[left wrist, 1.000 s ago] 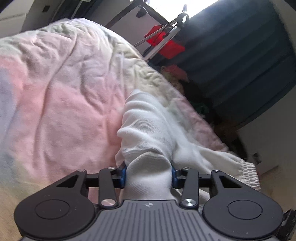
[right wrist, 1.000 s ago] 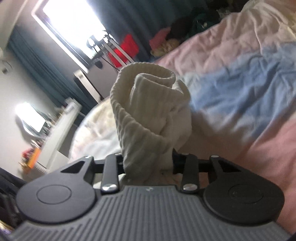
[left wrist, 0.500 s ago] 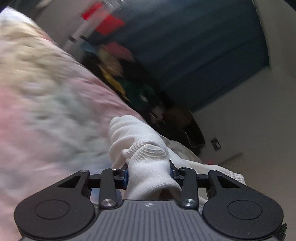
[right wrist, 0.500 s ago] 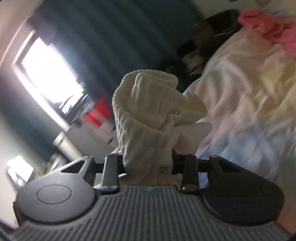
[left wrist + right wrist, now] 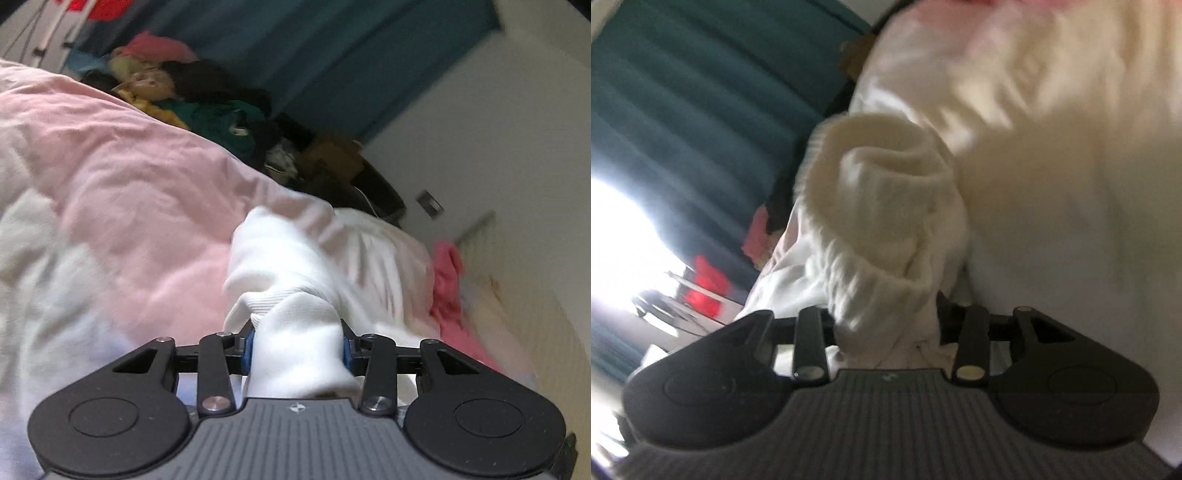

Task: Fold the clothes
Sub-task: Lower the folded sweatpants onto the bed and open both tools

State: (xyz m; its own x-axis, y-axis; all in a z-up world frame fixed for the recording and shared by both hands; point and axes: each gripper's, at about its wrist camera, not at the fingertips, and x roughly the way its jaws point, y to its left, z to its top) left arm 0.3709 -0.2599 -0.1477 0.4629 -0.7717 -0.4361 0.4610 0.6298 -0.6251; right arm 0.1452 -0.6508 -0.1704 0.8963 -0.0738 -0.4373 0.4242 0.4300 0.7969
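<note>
White garment (image 5: 295, 280): lower centre of both views, over the pink quilt (image 5: 122, 177). Left gripper (image 5: 295, 349) clamped on one ribbed edge; right gripper (image 5: 886, 325) clamped on another. Step judged: carrying a held fold. Next: lay edges level, flat.

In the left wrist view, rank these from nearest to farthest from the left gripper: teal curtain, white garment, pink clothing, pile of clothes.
1. white garment, clamped in the left gripper.
2. pink clothing, right, on the bed.
3. pile of clothes, beyond the bed.
4. teal curtain, at the back.
</note>
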